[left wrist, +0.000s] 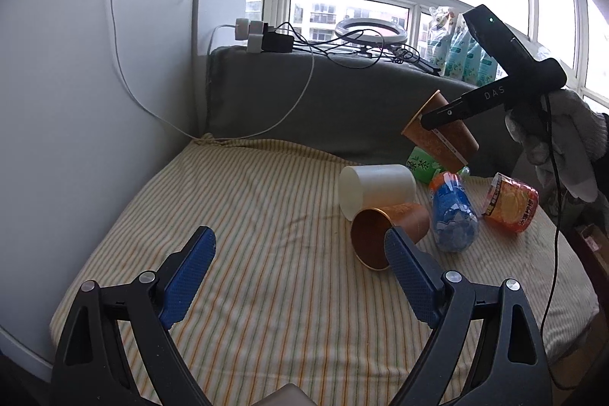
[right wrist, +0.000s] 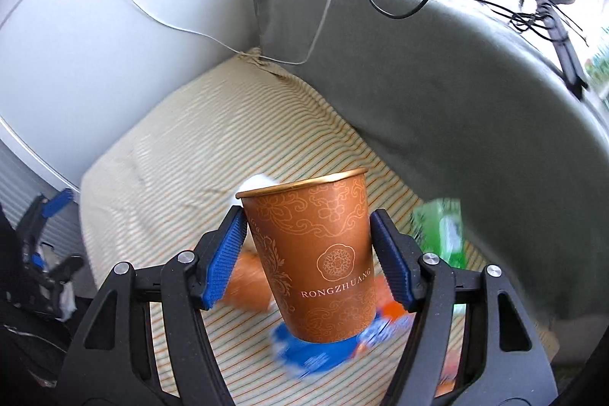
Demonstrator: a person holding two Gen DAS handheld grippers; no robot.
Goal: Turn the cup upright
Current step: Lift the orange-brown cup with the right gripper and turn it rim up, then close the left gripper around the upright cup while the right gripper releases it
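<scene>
My right gripper [right wrist: 306,253] is shut on an orange paper cup [right wrist: 319,261] marked RONGZHUANG and holds it in the air, mouth up, above the striped cloth [right wrist: 171,155]. In the left wrist view the same cup [left wrist: 441,136] hangs tilted in the right gripper [left wrist: 434,120], above the pile. A second orange cup [left wrist: 388,231] lies on its side on the cloth [left wrist: 228,215], mouth towards me. A white cup [left wrist: 377,189] lies on its side behind it. My left gripper [left wrist: 300,253] is open and empty, its right finger just in front of the lying orange cup.
A blue bottle [left wrist: 455,212], a green tea bottle [left wrist: 422,162] and an orange snack cup [left wrist: 512,202] lie at the right. A grey cushion back [left wrist: 323,101] with chargers and cables rises behind. A white wall panel [left wrist: 95,101] borders the left.
</scene>
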